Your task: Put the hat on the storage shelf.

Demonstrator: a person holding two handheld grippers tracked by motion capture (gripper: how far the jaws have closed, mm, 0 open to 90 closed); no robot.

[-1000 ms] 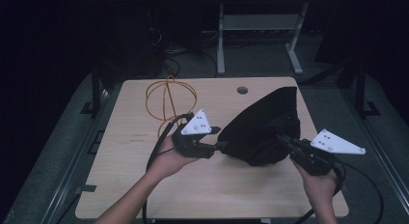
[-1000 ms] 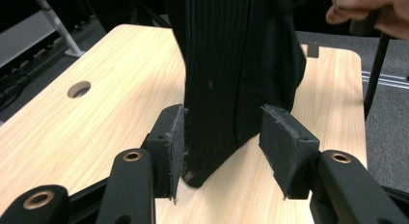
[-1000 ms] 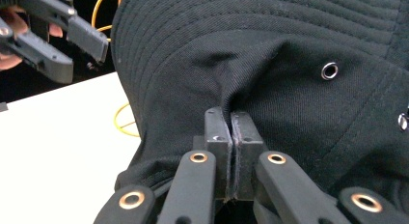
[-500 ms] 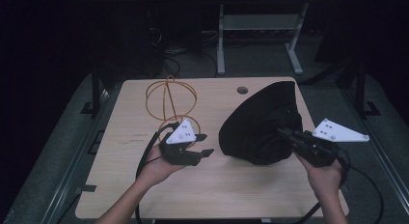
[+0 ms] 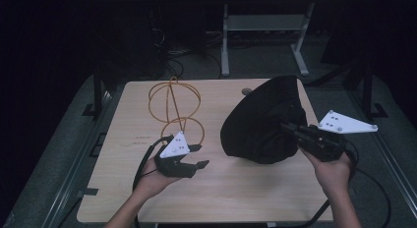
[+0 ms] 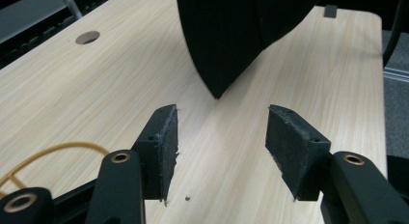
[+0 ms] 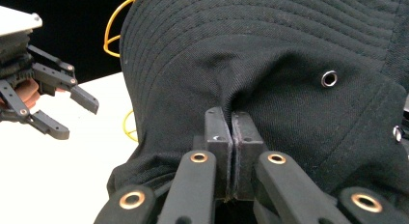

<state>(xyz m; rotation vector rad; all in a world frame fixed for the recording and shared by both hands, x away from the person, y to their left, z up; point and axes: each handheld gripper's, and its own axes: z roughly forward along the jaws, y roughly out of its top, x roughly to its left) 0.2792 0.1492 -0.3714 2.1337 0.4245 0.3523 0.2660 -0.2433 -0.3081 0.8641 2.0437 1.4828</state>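
The left gripper [image 5: 193, 157] has let go, fingers opening empty; the right gripper [image 5: 290, 128] clamps the hat [image 5: 263, 120] standing brim-up.

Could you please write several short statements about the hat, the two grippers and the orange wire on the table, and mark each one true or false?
1. The right gripper is shut on the black hat. True.
2. The left gripper holds the hat. False: its jaws stand apart with nothing between them, short of the hat; they have just been opening.
3. The orange wire loops lie on the table on the left gripper's side of the hat. True.
4. The hat is white. False: it is black.
5. The hat has a metal eyelet. True.
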